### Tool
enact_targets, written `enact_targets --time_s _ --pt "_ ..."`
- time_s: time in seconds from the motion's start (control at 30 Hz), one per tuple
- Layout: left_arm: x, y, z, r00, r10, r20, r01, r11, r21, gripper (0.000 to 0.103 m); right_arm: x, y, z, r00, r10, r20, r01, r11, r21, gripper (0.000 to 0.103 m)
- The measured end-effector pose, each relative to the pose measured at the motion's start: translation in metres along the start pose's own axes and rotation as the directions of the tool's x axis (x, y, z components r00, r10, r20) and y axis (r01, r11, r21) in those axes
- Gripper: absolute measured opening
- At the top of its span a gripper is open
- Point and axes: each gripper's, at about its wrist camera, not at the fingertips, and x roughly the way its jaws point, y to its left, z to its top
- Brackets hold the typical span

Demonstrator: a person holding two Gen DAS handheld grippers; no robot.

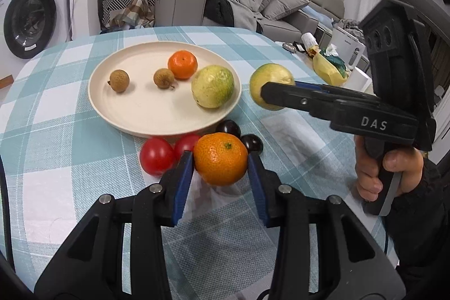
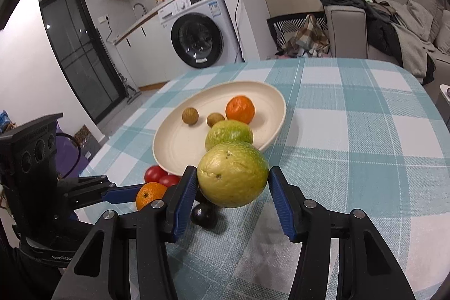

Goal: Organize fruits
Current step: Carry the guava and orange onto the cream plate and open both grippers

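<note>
The left tool point(image 1: 220, 159) was closed on a mandarin point(image 1: 220, 158), its blue pads touching the fruit on both sides just above the table point(image 1: 56, 131) with its blue-and-white checked cloth. The right tool point(image 2: 232, 182) gripped a yellow-green guava point(image 2: 233, 174), held in the air beside the near rim of the cream plate point(image 2: 174, 148); seen from the left wrist, that guava point(image 1: 270, 80) hung to the right of the plate point(image 1: 126, 114), and a hand point(image 1: 388, 170) held the tool's handle.

On the plate lay a second mandarin point(image 1: 182, 64), a second guava point(image 1: 213, 86) and two small brown longans point(image 1: 119, 80) point(image 1: 164, 78), none of them touching another except the longan nearest the mandarin, which sat just beside it.

On the cloth in front of the plate, two red tomatoes point(image 1: 156, 156) point(image 1: 187, 144) lay side by side, and two dark plums point(image 1: 227, 128) point(image 1: 252, 143) lay close behind the gripped mandarin.
</note>
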Motion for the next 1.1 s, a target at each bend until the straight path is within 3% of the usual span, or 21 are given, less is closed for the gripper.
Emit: enact_targets --time_s 0.23,0.47,1.1 --pt "-0.013 0.014 0.015 0.995 0.063 0.073 -0.061 0.998 -0.033 0.037 -0.014 -0.004 0.008 0.996 -0.026 0.086 0.022 0.999 0.038 0.053" --pt "-0.022 0.034 0.037 0.985 0.121 0.124 -0.113 0.991 -0.073 0.037 -0.018 -0.007 0.023 0.993 -0.050 0.105 0.045 0.998 0.051 0.053" --pt "0.012 0.063 0.071 0.978 0.179 0.105 -0.170 0.982 -0.086 0.037 0.012 -0.016 0.056 0.996 -0.054 0.071 0.052 0.998 0.036 0.053"
